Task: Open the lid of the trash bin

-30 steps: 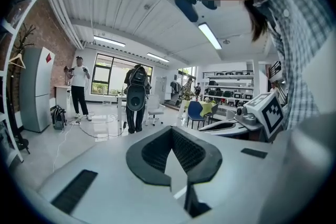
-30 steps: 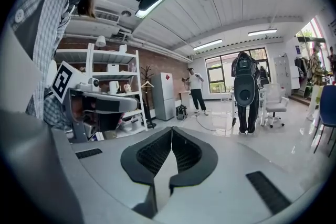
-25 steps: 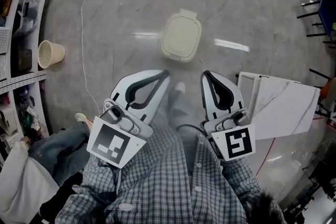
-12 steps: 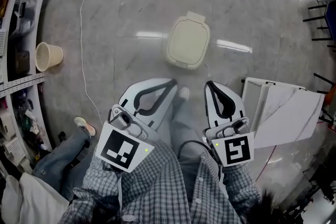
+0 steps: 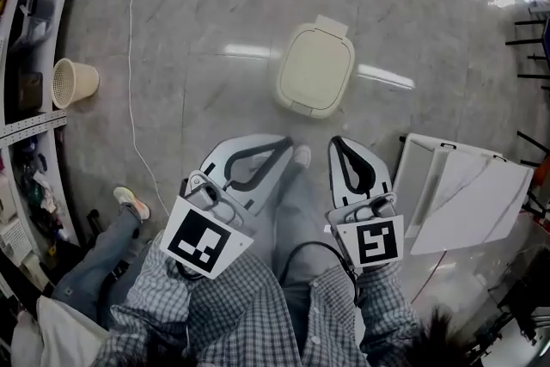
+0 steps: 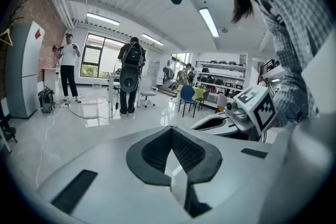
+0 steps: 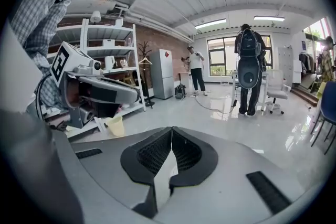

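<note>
A cream trash bin [image 5: 315, 70] with its lid down stands on the grey floor ahead of me in the head view. My left gripper [image 5: 282, 142] is held at waist height, short of the bin and to its left, jaws shut with nothing in them. My right gripper [image 5: 335, 142] hangs beside it, also shut and empty, just below the bin in the picture. The bin shows in neither gripper view; the left gripper [image 6: 170, 128] and right gripper [image 7: 171, 128] both look out across the room with their tips together.
A white folded stand or board [image 5: 460, 193] lies on the floor at my right. A beige mesh basket [image 5: 73, 82] sits by white shelving [image 5: 26, 99] at the left, and a white cable [image 5: 133, 73] runs down the floor. Another person's shoe [image 5: 129, 202] is at lower left. People [image 7: 249, 68] stand far off.
The bin has drifted right and slightly down in the head view as I shifted. Both grippers sit a little lower in the picture and stay shut.
</note>
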`<state>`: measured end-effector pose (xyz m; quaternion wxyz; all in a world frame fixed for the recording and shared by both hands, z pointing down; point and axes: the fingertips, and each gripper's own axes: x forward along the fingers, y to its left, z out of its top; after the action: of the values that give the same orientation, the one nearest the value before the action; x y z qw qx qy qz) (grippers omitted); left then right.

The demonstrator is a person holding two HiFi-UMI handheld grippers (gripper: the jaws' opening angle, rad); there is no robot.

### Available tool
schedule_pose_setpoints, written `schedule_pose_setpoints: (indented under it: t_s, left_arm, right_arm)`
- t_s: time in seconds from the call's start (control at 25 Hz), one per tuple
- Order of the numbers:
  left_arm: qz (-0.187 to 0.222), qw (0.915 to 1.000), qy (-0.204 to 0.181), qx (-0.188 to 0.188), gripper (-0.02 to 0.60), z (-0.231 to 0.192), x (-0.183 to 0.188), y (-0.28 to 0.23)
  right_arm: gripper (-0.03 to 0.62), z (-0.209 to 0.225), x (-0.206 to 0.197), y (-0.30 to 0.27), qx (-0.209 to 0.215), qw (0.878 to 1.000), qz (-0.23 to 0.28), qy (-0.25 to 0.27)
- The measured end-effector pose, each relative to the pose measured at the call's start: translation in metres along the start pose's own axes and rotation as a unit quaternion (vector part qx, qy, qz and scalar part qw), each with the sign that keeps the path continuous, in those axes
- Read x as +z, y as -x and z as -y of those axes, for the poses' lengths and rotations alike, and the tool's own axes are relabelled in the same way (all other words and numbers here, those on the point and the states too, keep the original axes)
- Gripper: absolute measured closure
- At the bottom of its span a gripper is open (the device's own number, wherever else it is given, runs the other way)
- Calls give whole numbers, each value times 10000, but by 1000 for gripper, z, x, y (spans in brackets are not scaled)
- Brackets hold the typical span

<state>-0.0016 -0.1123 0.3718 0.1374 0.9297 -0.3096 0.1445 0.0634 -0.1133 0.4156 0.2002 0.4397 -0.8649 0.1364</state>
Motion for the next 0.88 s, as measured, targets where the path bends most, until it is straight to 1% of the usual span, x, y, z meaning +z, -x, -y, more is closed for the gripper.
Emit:
schedule_pose_setpoints:
  t_s: [0.16,0.28,0.36,0.48,0.64,0.88]
  left_arm:
    - [-38,10000,-9,-39,577,-7,-19,-11]
    - [-144,9998,107,70,577,-15,-34,-14]
    - [-190,9995,196,130,577,-20,-43,-17]
    - [-242,9993,256,127,577,-23,-52,-20]
    - [-305,9989,311,153,577,-27,-64,-26]
    - [-459,9982,373,98,577,-27,-85,-31]
  right_arm:
    - [576,1,-21,-18,46,9996,-157,238]
    - [576,3,-41,-29,-20,9989,-348,305]
    - [576,6,-55,-38,-50,9987,-466,210]
    - [576,11,-72,-49,-37,9984,-555,58]
    - [576,12,-97,-63,-1,9973,-714,152]
    - [576,8,-140,-83,77,9952,-972,22]
